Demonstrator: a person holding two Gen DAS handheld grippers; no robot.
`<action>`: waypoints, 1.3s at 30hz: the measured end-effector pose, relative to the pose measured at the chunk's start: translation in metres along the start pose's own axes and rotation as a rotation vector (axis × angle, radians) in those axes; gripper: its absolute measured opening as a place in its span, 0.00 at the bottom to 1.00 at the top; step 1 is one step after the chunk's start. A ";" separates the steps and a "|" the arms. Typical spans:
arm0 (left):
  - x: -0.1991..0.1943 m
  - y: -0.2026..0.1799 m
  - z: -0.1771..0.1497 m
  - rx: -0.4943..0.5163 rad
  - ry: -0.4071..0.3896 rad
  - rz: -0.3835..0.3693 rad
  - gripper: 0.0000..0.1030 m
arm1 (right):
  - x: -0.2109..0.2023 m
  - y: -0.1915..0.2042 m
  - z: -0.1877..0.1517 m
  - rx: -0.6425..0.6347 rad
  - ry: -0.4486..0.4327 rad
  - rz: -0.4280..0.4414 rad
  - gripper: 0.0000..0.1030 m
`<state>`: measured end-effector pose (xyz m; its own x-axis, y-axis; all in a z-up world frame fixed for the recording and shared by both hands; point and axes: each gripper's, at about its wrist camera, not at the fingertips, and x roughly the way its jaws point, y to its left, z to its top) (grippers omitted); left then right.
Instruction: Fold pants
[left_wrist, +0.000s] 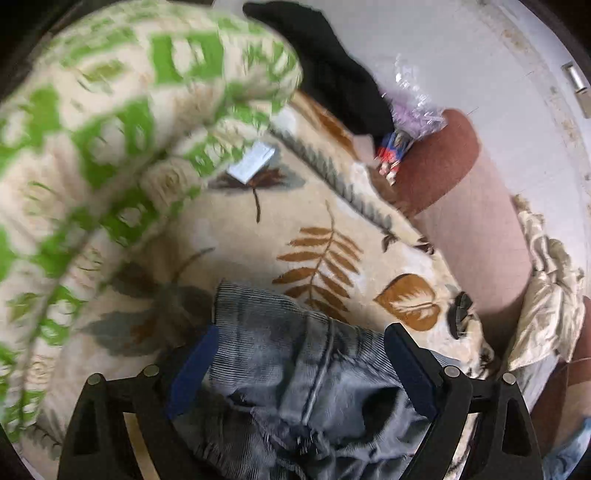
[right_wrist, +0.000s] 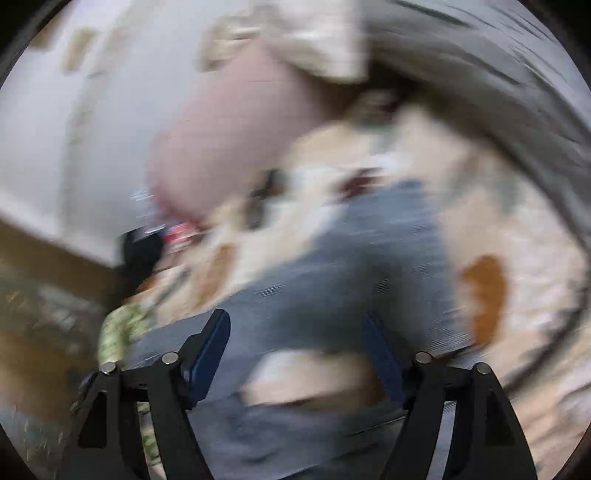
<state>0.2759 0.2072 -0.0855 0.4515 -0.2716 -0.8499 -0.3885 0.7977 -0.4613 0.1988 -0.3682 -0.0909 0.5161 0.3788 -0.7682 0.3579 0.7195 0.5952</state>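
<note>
**One pair of jeans, two spread grippers**

You have one pair of jeans (left_wrist: 295, 373) bunched on the leaf-print blanket (left_wrist: 258, 236), lying between the spread fingers of your left gripper (left_wrist: 299, 373). Your right gripper (right_wrist: 299, 354) is spread too, with the jeans (right_wrist: 351, 266) lying ahead of it, though that view is blurred. One green-patterned quilt (left_wrist: 110, 110) crowds your left edge; one pink bolster (left_wrist: 476, 236) bounds the right.

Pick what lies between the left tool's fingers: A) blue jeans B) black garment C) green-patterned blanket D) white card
A: the jeans lie bunched between the left tool's open fingers, on the leaf-print cover.
</note>
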 end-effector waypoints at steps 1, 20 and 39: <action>0.007 -0.001 0.001 -0.005 0.023 0.003 0.90 | 0.003 -0.009 0.008 0.020 0.009 -0.016 0.73; -0.028 -0.016 -0.001 0.025 -0.088 -0.255 0.17 | -0.079 0.052 0.006 -0.164 -0.221 0.204 0.05; -0.062 -0.026 0.001 0.173 -0.108 -0.282 0.19 | -0.116 0.023 0.000 -0.119 -0.202 0.424 0.06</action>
<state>0.2585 0.2038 -0.0205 0.6074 -0.4432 -0.6593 -0.0991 0.7812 -0.6164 0.1474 -0.3953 0.0119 0.7419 0.5414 -0.3956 -0.0023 0.5920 0.8059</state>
